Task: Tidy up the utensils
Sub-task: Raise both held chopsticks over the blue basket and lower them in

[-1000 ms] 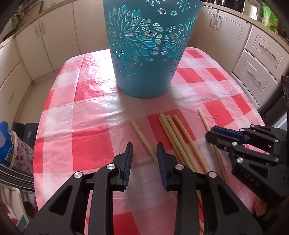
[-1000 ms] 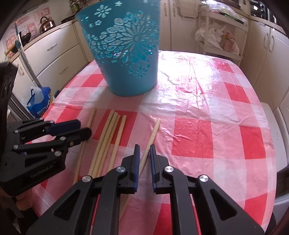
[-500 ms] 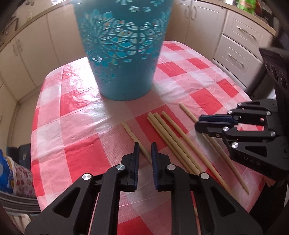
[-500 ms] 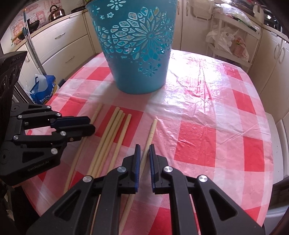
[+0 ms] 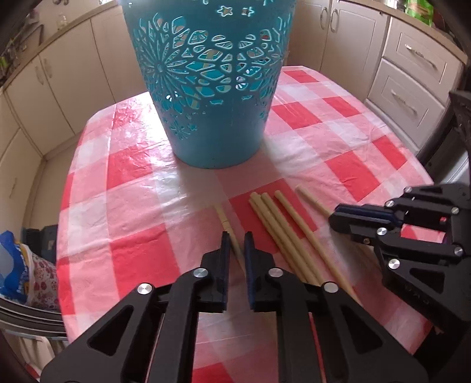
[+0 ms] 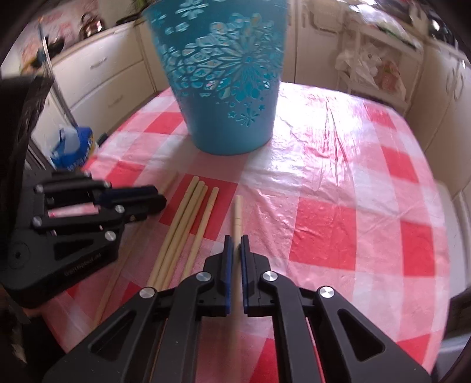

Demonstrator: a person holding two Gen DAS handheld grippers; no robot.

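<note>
Wooden chopstick (image 6: 237,215) lengthwise toward basket (image 6: 223,88), between narrowed right claw (image 6: 236,241); left claw (image 5: 235,238) likewise.

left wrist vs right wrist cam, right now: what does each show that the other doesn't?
Left wrist only: the right gripper side-on, and this view's own jaws flanking the leftmost chopstick, contact unclear.
Right wrist only: a kettle, a shelf with bags, the left gripper side-on, and this view's own jaws closed on the rightmost chopstick.
Both: the teal basket, the checked tablecloth and the middle chopsticks.
</note>
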